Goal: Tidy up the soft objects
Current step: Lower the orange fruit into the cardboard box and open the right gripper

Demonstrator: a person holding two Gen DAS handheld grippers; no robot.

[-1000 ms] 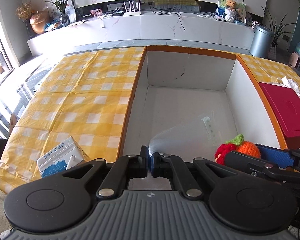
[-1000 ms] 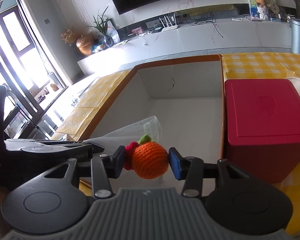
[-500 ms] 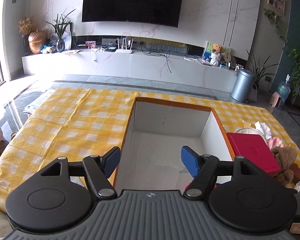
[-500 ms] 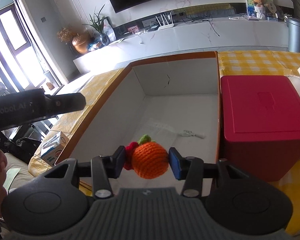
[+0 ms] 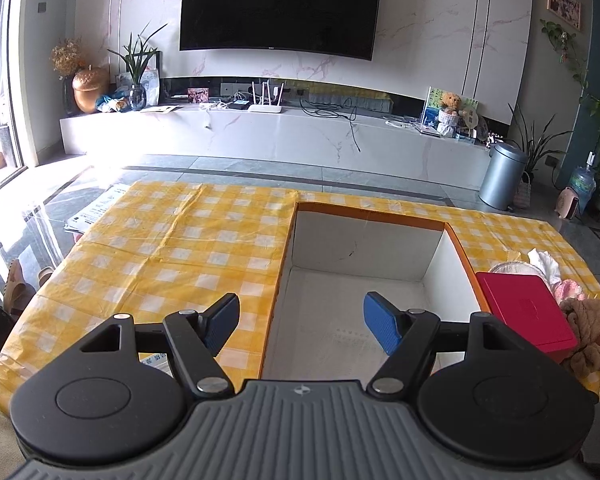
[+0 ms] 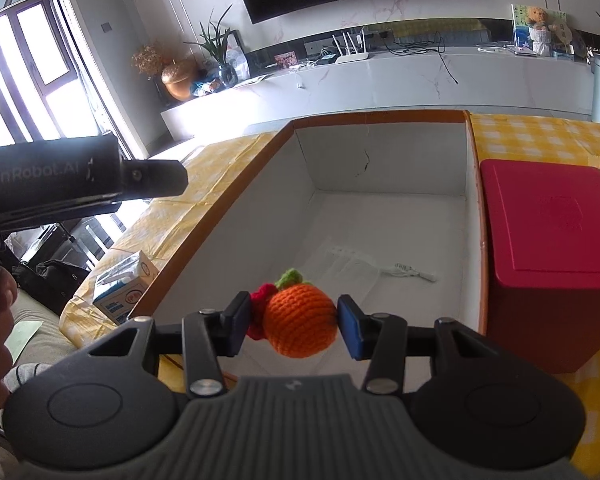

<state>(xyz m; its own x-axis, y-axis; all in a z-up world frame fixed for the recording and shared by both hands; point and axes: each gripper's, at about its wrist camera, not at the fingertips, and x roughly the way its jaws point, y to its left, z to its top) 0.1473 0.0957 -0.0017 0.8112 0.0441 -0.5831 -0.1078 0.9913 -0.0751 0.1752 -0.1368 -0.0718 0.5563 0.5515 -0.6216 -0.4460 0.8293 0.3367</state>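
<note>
Yellow-checked tablecloth (image 5: 172, 248): the white open cardboard box (image 6: 384, 160) holds one clear plastic bag (image 6: 352, 266) at 12 o'clock of the right gripper (image 6: 292, 320), which pinches the orange crocheted fruit (image 6: 302, 320) – not yet deposited; the left gripper (image 5: 300, 322), jaws just opened wide, is empty – plush items (image 5: 584, 320) at 3 o'clock remain.

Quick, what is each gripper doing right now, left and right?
Left gripper: open, nothing between its fingers; it has just been opening.
Right gripper: closed on the orange crochet fruit, over the white box.

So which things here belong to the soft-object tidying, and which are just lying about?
Job:
- crocheted orange, gripped in right gripper
- open box
- clear bag inside it
- brown plush

Lying about:
- red box
- milk carton
- checked tablecloth
</note>
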